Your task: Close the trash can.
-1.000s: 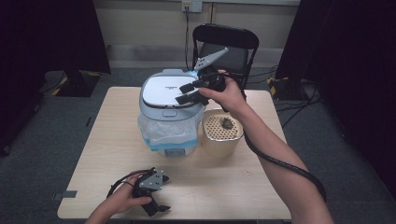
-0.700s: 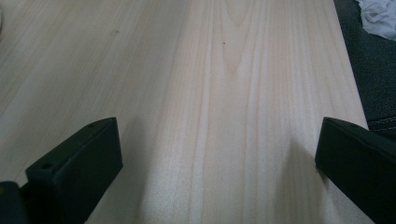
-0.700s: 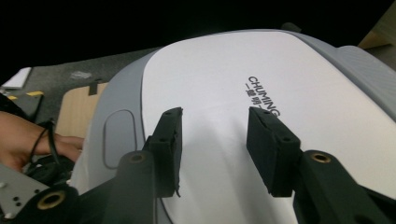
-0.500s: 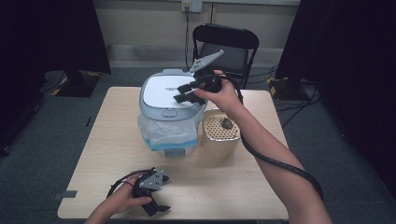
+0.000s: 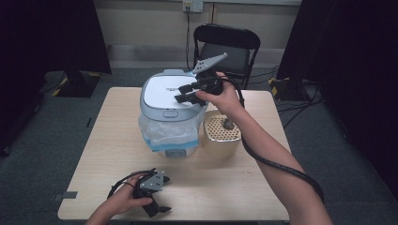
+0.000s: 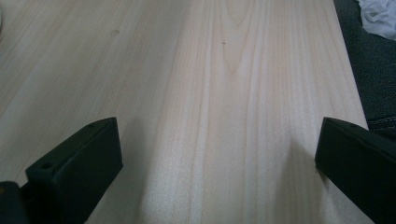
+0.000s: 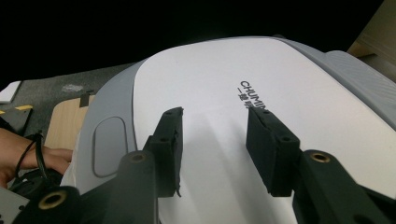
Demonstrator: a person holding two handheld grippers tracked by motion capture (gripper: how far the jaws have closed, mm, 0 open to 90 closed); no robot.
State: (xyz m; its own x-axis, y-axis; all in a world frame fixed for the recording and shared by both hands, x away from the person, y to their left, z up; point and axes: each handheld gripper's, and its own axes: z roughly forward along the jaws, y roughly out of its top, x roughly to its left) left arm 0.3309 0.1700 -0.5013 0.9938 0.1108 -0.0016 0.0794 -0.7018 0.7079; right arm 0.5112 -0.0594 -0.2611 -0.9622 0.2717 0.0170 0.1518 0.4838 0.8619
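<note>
A white and grey rice cooker (image 5: 169, 96) with its lid closed stands at the back middle of the table, its body wrapped in clear plastic (image 5: 166, 131). My right gripper (image 5: 184, 93) hovers over the right part of the lid (image 7: 224, 112), open, nothing between its jaws. My left gripper (image 5: 155, 206) rests on the table near the front edge, held by a hand, jaws wide apart over bare wood (image 6: 224, 116).
A tan perforated pot (image 5: 220, 133) stands right of the cooker, under my right wrist. A black folding chair (image 5: 230, 47) is behind the table. Dark curtains flank both sides. Wood table (image 5: 225, 187) has free room at front right.
My right gripper has shifted slightly back and up over the lid. The left gripper has stayed put.
</note>
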